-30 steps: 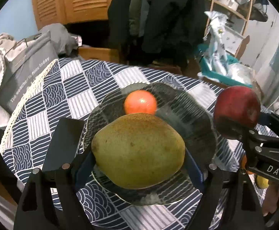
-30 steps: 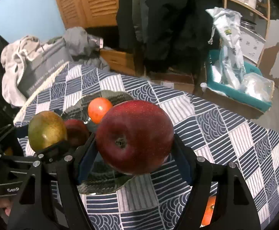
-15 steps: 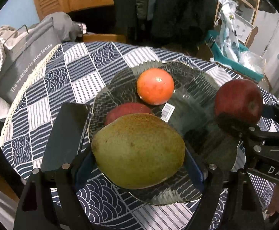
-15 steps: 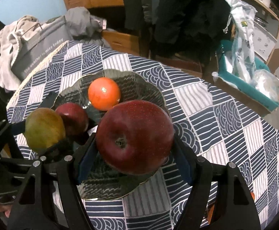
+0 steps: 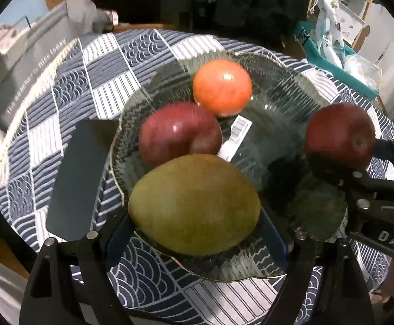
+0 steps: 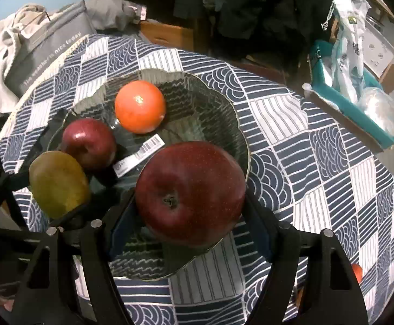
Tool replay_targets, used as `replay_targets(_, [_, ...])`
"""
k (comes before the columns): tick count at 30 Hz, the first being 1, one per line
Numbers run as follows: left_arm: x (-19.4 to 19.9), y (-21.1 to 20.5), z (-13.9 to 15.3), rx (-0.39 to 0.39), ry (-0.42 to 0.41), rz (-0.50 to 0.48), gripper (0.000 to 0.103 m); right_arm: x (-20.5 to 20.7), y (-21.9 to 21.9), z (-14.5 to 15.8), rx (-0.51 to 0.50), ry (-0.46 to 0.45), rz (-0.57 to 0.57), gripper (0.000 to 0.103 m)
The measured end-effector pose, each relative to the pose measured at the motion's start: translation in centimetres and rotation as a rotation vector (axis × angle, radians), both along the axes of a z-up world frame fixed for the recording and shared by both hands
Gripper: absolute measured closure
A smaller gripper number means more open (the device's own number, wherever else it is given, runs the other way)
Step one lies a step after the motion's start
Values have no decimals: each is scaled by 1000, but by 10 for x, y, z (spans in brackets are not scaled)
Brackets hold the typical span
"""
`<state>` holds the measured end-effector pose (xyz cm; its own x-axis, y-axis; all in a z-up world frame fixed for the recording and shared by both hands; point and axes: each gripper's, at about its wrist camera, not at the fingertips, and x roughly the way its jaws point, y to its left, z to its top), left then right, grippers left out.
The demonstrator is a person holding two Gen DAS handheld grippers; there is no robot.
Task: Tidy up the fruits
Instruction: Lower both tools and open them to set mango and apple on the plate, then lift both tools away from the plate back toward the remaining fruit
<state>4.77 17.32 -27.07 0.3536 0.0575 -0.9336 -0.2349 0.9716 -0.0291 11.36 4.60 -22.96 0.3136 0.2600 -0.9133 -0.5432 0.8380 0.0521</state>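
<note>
Left gripper (image 5: 194,233): you're clamped on the mango (image 5: 194,203), now lower over the bowl's near rim.
Right gripper (image 6: 190,230): gripping the big apple (image 6: 190,189), also dropped in.
Glass bowl (image 6: 224,103): small apple (image 6: 88,143) and orange (image 6: 140,105) inside, so release looks next.

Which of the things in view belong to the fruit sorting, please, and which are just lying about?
Part of the job:
- mango in left gripper
- large apple in right gripper
- glass bowl
- small apple and orange fruit in the bowl

Lying about:
- grey bag
- teal bin
- barcode label
- dark phone
</note>
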Motion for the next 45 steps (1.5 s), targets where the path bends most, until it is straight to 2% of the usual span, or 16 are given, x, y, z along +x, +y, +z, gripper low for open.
replay_targets(6, [1,-8,-3,34,15,-19,16,1,3,-1,-16,12,4,27])
replay_targets(10, [1,-7,-2,17,22,-19,16,2,1,5,24,16,-1,27])
replay_targets(14, [-1,-9,7,23,-15,-21,11,4,-3,12,44,4,-14,23])
replay_targets(20, [-3,-15,22,30,-54,-38,11,4,-10,22,66,-14,-36,23])
replay_targets(29, [-7,-28,60,37,-147,-58,11,-6,-23,63,83,-163,-63,23])
replay_targets(37, [-15,-38,90,47,-227,-74,11,-16,-49,99,127,-235,-112,23])
replay_targets(45, [-22,-51,120,56,-304,-100,11,-33,-75,132,123,-338,-154,23])
